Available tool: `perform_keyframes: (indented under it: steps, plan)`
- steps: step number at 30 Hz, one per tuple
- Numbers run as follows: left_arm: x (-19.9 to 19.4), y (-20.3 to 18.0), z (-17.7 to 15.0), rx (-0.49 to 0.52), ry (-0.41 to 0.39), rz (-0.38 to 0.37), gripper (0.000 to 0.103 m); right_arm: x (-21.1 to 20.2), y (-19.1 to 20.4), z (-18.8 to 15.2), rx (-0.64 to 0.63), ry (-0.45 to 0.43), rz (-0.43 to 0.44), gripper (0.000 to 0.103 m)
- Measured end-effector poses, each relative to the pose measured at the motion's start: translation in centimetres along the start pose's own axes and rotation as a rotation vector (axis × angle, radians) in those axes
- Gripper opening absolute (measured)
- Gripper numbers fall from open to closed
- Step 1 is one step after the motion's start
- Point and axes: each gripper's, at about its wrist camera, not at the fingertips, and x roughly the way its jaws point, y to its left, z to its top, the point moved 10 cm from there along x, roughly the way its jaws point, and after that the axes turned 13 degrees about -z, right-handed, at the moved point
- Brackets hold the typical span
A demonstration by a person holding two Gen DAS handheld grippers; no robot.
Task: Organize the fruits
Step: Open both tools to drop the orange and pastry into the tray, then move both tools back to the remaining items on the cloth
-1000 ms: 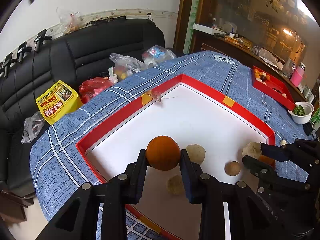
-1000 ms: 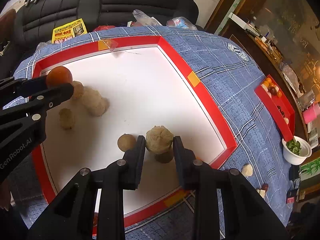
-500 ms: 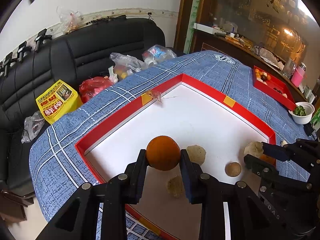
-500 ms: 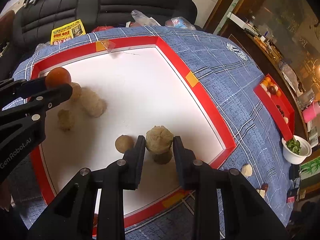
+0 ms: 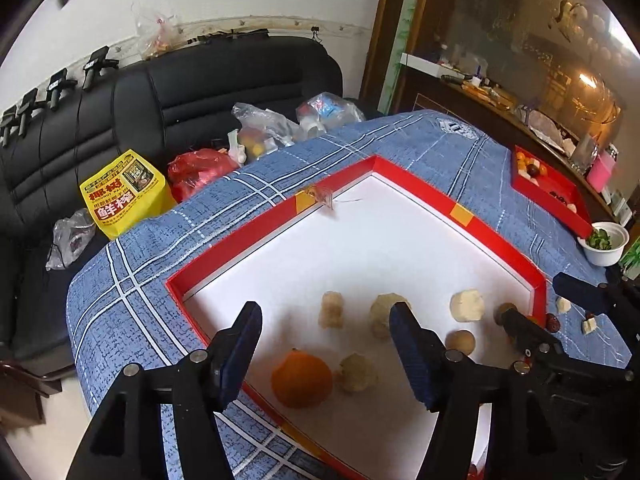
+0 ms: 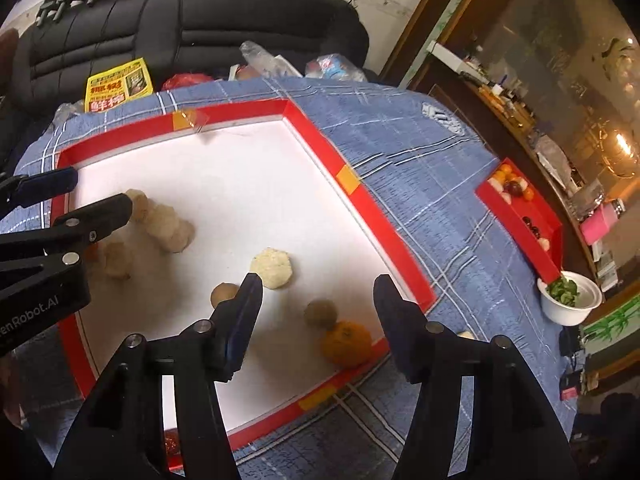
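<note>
A large white tray with a red rim (image 5: 256, 228) (image 6: 360, 196) lies on the blue plaid tablecloth. In the left wrist view an orange (image 5: 302, 379) rests in the tray's near corner, below my open left gripper (image 5: 326, 340). Several pale rough fruits (image 5: 332, 309) and a pale round one (image 5: 467, 305) lie beside it. In the right wrist view my right gripper (image 6: 318, 312) is open above a brown round fruit (image 6: 320, 313) and a second orange (image 6: 347, 343). The pale round fruit (image 6: 272, 267) lies free just beyond the left fingertip.
A small red tray of fruit (image 6: 520, 216) and a white bowl of greens (image 6: 568, 298) stand at the right. Loose fruit pieces (image 5: 564, 304) lie on the cloth by the tray. A black sofa (image 5: 180, 92) with bags stands behind the table.
Both grippers have opened. The left one let go of the orange, which now rests in the tray. The right one let go of the pale round fruit, now lying in the tray.
</note>
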Motion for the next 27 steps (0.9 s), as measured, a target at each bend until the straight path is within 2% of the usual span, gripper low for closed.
perform_keyframes:
  steps: [13,27]
  plan:
    - [-1.6,-2.0,-0.6,0.033,-0.018,-0.016,0.064,-1.8,-2.0,-1.3,0.020,-0.010,-0.036,0.058]
    - [-1.7,-2.7,-0.8,0.047,-0.022,-0.019,0.064,-1.9,-2.2,-2.2,0.017,0.000,-0.035,0.058]
